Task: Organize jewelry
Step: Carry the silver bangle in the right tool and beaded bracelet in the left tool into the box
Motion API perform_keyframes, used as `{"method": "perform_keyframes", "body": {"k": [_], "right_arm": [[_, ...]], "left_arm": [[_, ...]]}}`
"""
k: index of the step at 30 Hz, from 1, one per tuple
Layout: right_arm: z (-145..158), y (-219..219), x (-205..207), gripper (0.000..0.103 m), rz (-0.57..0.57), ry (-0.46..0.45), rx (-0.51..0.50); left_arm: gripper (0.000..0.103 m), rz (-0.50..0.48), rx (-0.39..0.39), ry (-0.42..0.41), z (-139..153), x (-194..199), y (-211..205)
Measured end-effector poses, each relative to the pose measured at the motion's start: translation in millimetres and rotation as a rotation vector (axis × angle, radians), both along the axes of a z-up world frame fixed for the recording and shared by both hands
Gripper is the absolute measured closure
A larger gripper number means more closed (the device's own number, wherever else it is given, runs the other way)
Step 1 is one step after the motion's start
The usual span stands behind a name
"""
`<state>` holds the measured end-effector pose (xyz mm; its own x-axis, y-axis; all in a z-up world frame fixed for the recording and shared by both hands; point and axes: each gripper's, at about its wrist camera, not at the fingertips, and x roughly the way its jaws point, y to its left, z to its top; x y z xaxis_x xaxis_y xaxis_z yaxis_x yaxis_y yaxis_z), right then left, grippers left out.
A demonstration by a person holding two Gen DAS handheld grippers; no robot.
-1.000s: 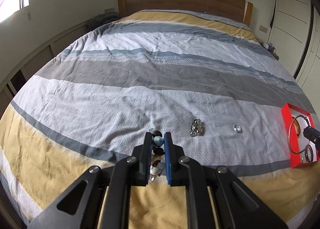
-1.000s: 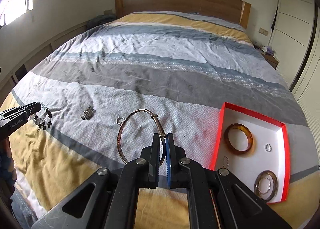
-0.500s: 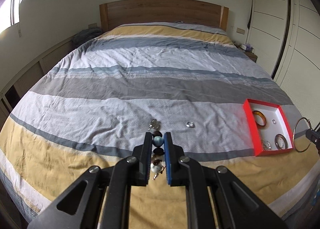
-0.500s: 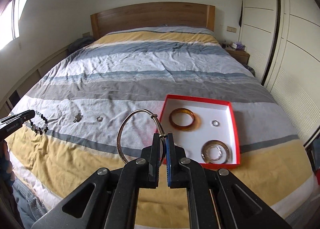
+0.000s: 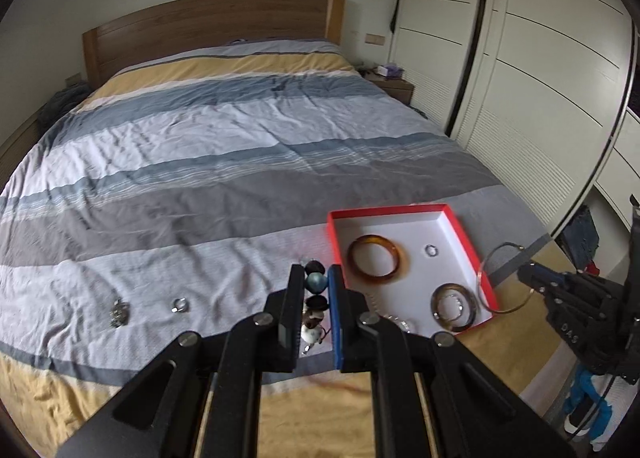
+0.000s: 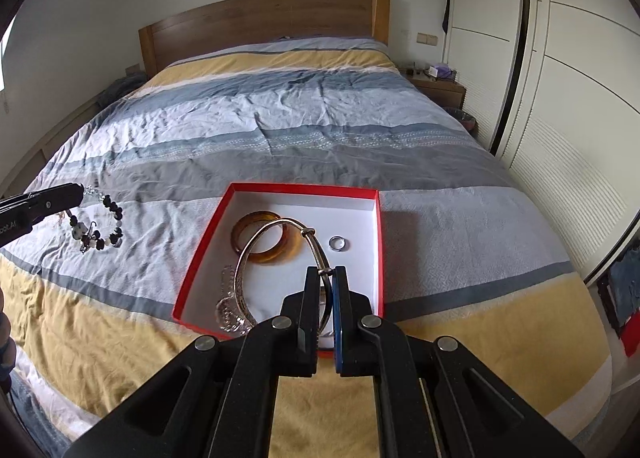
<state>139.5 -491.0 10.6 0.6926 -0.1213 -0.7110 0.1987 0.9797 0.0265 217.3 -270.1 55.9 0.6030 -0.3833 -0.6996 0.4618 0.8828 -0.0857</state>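
My left gripper (image 5: 316, 270) is shut on a beaded bracelet (image 5: 315, 282) of dark, teal and white beads, held above the bedspread just left of the red box (image 5: 384, 210). The right wrist view shows the left gripper (image 6: 78, 190) with the beaded bracelet (image 6: 100, 232) dangling from it. My right gripper (image 6: 325, 270) is shut on a thin metal bangle (image 6: 241, 270), which hangs over the red box (image 6: 304, 188). In the box lie an amber bangle (image 6: 272, 258), a small ring (image 6: 338, 244) and a silver chain (image 6: 229, 310). The right gripper (image 5: 524, 272) appears beyond the box's right edge.
A silver pendant (image 5: 119, 312) and a loose ring (image 5: 180, 304) lie on the striped bedspread left of my left gripper. A second, darker bangle (image 5: 454, 306) sits in the box. White wardrobe doors (image 5: 520, 77) stand to the right, and a wooden headboard (image 6: 260, 21) at the far end.
Both grippers have swung right across the bed towards the red box, still holding their pieces. The metal bangle now hangs over the box, and the beaded bracelet has left the pendant and ring behind.
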Motion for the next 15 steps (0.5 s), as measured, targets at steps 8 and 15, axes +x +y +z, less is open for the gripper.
{"method": "perform_keyframes", "body": {"k": [8,15], "right_arm": [[-44.4,-31.8,55.1,0.099,0.022,0.047,0.035],[-72.0,-46.0,84.3,0.1,0.048,0.061,0.06]], "left_arm": [[0.092,-0.098,-0.034,0.086,-38.0,40.9,-82.5],[0.092,-0.108,0.022,0.156,-93.5,61.9,-109.3]]}}
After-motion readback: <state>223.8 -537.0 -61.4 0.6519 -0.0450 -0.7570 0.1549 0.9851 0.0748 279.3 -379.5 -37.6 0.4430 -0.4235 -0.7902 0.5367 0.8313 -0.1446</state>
